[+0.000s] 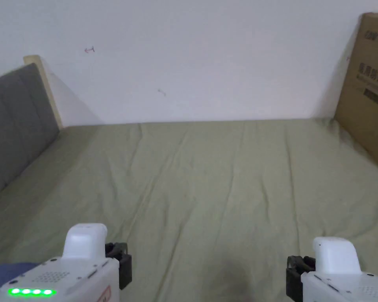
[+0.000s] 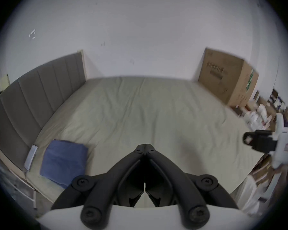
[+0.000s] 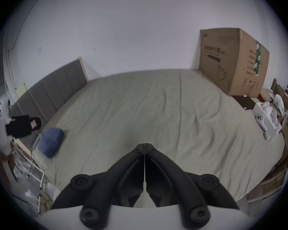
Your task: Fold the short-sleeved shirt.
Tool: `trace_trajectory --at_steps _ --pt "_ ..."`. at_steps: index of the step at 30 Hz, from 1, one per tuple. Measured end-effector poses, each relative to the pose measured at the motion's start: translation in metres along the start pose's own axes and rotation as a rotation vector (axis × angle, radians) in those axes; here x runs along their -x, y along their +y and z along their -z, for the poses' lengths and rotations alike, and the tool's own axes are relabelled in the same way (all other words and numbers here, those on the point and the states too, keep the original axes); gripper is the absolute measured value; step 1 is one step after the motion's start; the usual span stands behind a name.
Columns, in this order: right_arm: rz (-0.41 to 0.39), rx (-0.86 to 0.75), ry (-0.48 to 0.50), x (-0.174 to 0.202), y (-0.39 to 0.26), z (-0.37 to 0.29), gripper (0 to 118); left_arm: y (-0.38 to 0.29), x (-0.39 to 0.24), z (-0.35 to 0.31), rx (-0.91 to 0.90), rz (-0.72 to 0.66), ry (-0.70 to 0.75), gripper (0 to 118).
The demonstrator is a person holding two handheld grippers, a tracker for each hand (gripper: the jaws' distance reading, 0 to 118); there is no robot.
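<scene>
Both tools, left tool (image 2: 145, 146) and right tool (image 3: 144, 145), are pressed together and empty above the bed (image 1: 231, 188). The folded blue shirt (image 2: 63, 162) lies near the bed's edge, so a careless nudge could tip it off.

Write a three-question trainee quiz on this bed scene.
1. True or false: the left gripper is shut on the blue cloth.
2. The box stands nearest which gripper? A left, B right.
3. Fill in: the blue cloth lies folded on the ___, near the headboard.

Key: 1 false, both grippers are shut and hold nothing; 2 B; 3 bed.
</scene>
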State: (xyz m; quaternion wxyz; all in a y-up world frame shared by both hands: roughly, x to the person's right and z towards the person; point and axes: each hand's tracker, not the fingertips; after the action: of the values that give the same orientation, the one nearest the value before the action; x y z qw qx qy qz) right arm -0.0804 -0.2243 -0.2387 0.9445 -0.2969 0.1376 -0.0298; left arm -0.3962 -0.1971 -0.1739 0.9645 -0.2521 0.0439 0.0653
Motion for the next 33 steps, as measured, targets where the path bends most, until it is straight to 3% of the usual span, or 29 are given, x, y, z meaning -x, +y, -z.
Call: trace_trajectory --at_steps 9,14,21,23,25,26,27,28,33 --pt "-0.071 -0.288 -0.053 0.008 0.041 -0.062 1 0.030 -0.062 -0.057 -0.319 0.080 0.071 0" --pt "-0.192 -0.427 -0.153 0.025 0.047 -0.086 1 0.039 -0.078 -0.073 -0.414 0.101 0.091 0" --pt "-0.142 -0.435 -0.139 0.025 0.051 -0.094 5 0.042 -0.082 -0.079 -0.431 0.112 0.068 0" --pt "-0.121 -0.421 -0.143 0.021 0.050 -0.093 21 0.042 -0.083 -0.079 -0.429 0.106 0.102 1" --pt "-0.098 -0.409 -0.138 0.017 0.050 -0.092 57 0.043 -0.082 -0.079 -0.420 0.098 0.112 35" --pt "-0.089 -0.407 -0.130 0.016 0.050 -0.092 78 0.044 -0.081 -0.077 -0.406 0.096 0.110 62" --pt "-0.080 -0.404 -0.130 0.014 0.050 -0.092 99 0.044 -0.079 -0.076 -0.390 0.089 0.104 96" --pt "-0.076 -0.413 -0.128 0.014 0.049 -0.093 107 0.043 -0.079 -0.076 -0.390 0.082 0.104 107" --pt "-0.102 -0.427 -0.155 0.012 0.049 -0.093 112 0.041 -0.081 -0.074 -0.376 0.088 0.137 107"
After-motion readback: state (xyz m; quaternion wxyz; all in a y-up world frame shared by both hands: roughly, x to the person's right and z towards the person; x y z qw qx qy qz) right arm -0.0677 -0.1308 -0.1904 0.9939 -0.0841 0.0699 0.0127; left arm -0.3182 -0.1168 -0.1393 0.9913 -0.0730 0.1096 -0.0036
